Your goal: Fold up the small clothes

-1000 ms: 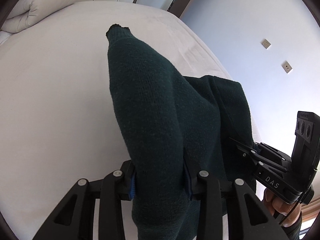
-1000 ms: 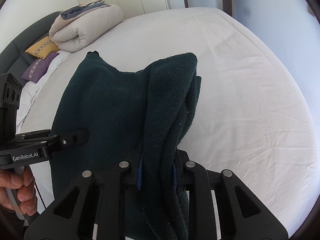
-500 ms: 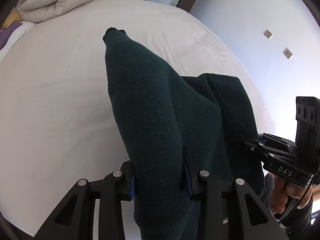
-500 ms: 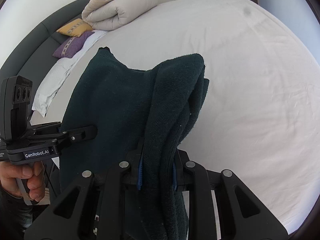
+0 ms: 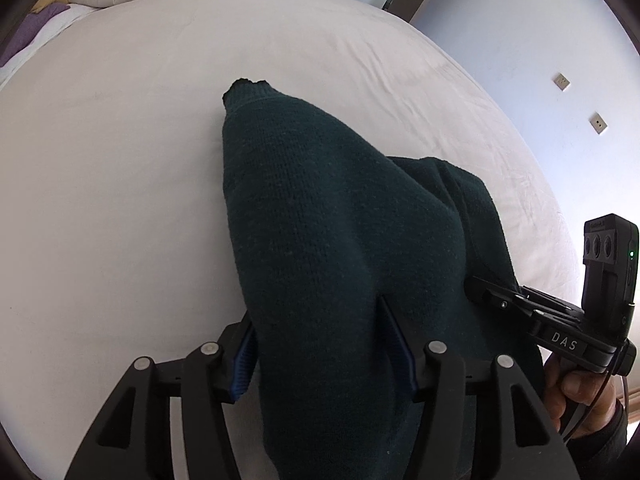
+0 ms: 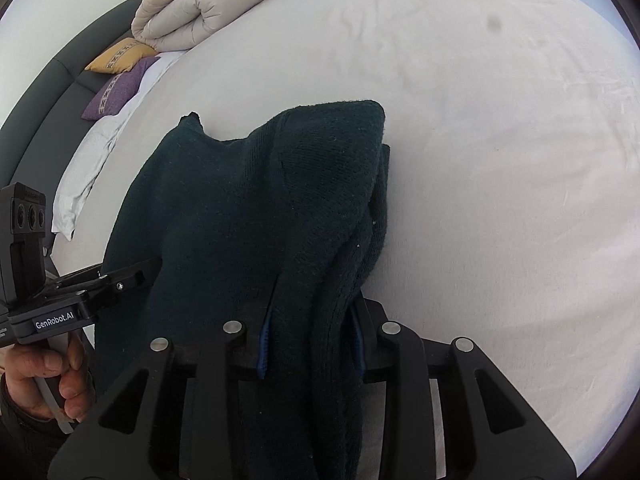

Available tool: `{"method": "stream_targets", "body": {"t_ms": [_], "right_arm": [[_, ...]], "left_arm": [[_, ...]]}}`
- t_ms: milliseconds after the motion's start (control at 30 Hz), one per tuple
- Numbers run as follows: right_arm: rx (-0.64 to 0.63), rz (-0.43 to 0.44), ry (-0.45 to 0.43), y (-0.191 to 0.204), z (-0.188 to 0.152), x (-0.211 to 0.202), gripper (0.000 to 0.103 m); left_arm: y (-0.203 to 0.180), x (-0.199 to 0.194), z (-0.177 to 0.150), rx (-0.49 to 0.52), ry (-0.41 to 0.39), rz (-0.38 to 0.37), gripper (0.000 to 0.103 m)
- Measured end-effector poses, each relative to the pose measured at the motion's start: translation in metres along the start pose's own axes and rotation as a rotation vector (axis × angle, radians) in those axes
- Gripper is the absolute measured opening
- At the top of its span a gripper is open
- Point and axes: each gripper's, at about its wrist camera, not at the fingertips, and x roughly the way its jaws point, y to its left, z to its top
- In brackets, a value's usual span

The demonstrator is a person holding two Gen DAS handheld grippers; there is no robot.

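Your dark green knit sweater is draped across the white bed, its far end resting on the sheet. Your left hand-held gripper is spreading, its blue pads clear of the knit bunched between them. Your right hand-held gripper is also easing apart, with a thick fold of sweater still filling the gap between its pads.

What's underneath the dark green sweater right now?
The dark green sweater lies on the bed's white sheet, which shows bare all around it. The patch directly beneath is covered, so anything there cannot be seen. Both hand-held grippers' jaws are opening, with sweater between them.
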Motion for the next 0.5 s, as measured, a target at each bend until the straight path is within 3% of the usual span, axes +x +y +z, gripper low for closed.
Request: {"method": "stream_targets", "body": {"t_ms": [100, 200, 333, 400, 500], "right_arm": [[0.075, 0.096, -0.011, -0.037, 0.000, 0.004, 0.031], [0.157, 0.138, -0.053, -0.051, -0.006, -0.001, 0.042], [0.205, 0.074, -0.147, -0.058, -0.019, -0.032, 0.047], [0.184, 0.013, -0.192, -0.054, -0.027, -0.046, 0.047], [0.153, -0.092, -0.266, -0.048, -0.037, -0.076, 0.047]], "left_arm": [[0.006, 0.002, -0.003, -0.038, -0.024, -0.038, 0.070], [0.007, -0.006, -0.006, -0.054, -0.060, -0.056, 0.070], [0.001, -0.033, -0.018, -0.047, -0.165, 0.010, 0.080], [-0.009, -0.054, -0.026, -0.013, -0.262, 0.072, 0.094], [-0.026, -0.100, -0.045, 0.069, -0.446, 0.198, 0.103]]}}
